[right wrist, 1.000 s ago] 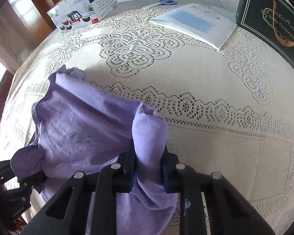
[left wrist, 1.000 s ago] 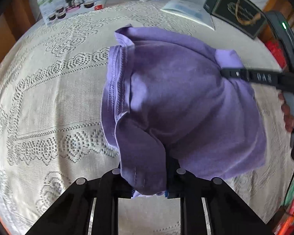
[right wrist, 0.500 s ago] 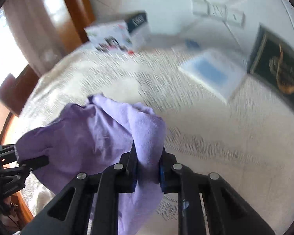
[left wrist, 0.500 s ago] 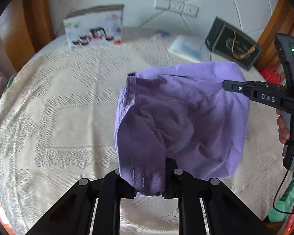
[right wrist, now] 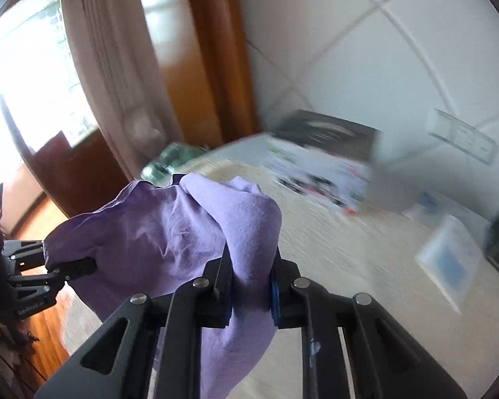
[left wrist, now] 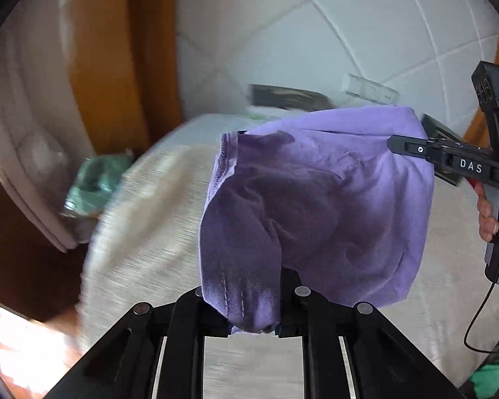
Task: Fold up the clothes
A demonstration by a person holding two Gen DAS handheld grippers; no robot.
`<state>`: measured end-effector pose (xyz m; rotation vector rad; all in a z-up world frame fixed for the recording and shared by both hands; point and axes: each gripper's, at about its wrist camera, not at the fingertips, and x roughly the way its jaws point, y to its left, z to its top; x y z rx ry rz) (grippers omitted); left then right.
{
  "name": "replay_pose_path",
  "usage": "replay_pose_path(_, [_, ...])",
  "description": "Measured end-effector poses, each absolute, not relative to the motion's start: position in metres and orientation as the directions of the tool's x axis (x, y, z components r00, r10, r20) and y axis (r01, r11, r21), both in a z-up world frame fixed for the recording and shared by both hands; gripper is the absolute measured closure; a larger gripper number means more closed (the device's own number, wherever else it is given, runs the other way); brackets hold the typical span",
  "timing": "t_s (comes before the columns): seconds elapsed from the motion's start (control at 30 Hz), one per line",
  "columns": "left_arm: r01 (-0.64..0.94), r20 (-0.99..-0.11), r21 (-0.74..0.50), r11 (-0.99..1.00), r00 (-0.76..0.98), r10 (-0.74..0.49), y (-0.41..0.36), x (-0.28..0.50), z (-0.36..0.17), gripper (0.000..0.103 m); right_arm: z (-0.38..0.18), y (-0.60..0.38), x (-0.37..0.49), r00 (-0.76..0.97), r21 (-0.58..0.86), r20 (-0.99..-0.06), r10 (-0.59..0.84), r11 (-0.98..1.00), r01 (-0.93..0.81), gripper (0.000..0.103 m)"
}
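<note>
A purple garment (left wrist: 316, 199) hangs in the air between my two grippers, above the lace-covered table (left wrist: 143, 219). My left gripper (left wrist: 254, 302) is shut on a stitched hem of the garment. My right gripper (right wrist: 249, 279) is shut on another bunched part of the garment (right wrist: 169, 232). In the left wrist view the right gripper (left wrist: 415, 149) grips the cloth at the right. In the right wrist view the left gripper (right wrist: 66, 266) grips it at the lower left. The cloth sags between them.
On the table's far side stand a white printed box (right wrist: 319, 173), a white and blue packet (right wrist: 449, 259) and a dark box (left wrist: 289, 96). A green bag (left wrist: 96, 179) lies beyond the table's left edge, near a curtain (right wrist: 109, 50) and wooden frame.
Both grippers have risen with the garment, lifting it fully off the table. Both views have tilted up and swung left, now showing wall, curtain and door frame.
</note>
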<state>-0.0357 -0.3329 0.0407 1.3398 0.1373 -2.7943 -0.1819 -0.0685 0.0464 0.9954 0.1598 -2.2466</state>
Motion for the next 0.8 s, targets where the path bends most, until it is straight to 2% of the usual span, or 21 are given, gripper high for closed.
replay_pose_path(0.13, [0.111,-0.787,-0.036,-0.993,-0.615,-0.041,-0.421,-0.045,0.045,0.087,0.043,-0.15,-0.205,-0.454,0.188,-0.691,-0.563,-0.746,0.639,0.087])
replay_pose_path(0.27, [0.157,-0.813,-0.047,-0.987,-0.58,-0.053,-0.492,-0.064,0.023,0.087,0.021,-0.211,-0.238,-0.405,0.23,-0.708,-0.578,-0.732,0.642,0.087])
replay_pose_path(0.4, [0.197,-0.845,-0.061,-0.978,-0.533,-0.055,-0.542,-0.095,-0.035,0.082,-0.038,-0.258,-0.284,-0.378,0.202,-0.758,-0.532,-0.742,0.639,0.086])
replay_pose_path(0.43, [0.213,-0.861,-0.058,-0.975,-0.505,-0.059,-0.551,-0.105,-0.055,0.076,-0.057,-0.267,-0.297,-0.366,0.206,-0.769,-0.524,-0.745,0.635,0.084])
replay_pose_path(0.47, [0.236,-0.882,-0.046,-0.971,-0.466,-0.072,-0.559,-0.113,-0.076,0.063,-0.079,-0.276,-0.307,-0.35,0.211,-0.79,-0.504,-0.758,0.617,0.076])
replay_pose_path(0.5, [0.25,-0.895,-0.037,-0.968,-0.438,-0.079,-0.562,-0.117,-0.092,0.054,-0.101,-0.282,-0.317,-0.334,0.204,-0.82,-0.465,-0.782,0.588,0.067])
replay_pose_path(0.53, [0.262,-0.908,-0.028,-0.965,-0.411,-0.085,-0.565,-0.121,-0.108,0.035,-0.121,-0.287,-0.325,-0.319,0.193,-0.847,-0.425,-0.806,0.56,0.039])
replay_pose_path(0.57, [0.268,-0.915,-0.02,-0.963,-0.394,-0.09,-0.567,-0.123,-0.12,0.021,-0.135,-0.288,-0.329,-0.315,0.177,-0.865,-0.39,-0.826,0.536,0.014])
replay_pose_path(0.67, [0.231,-0.909,-0.014,-0.973,-0.409,-0.084,-0.561,-0.116,-0.119,0.014,-0.143,-0.279,-0.328,-0.324,0.17,-0.871,-0.37,-0.845,0.507,0.004])
replay_pose_path(0.73, [0.204,-0.903,-0.024,-0.979,-0.425,-0.066,-0.553,-0.11,-0.107,0.014,-0.133,-0.269,-0.321,-0.347,0.165,-0.861,-0.372,-0.85,0.5,0.0])
replay_pose_path(0.8, [0.201,-0.894,-0.037,-0.979,-0.444,-0.057,-0.543,-0.104,-0.091,0.014,-0.121,-0.259,-0.313,-0.375,0.159,-0.848,-0.374,-0.855,0.494,0.0])
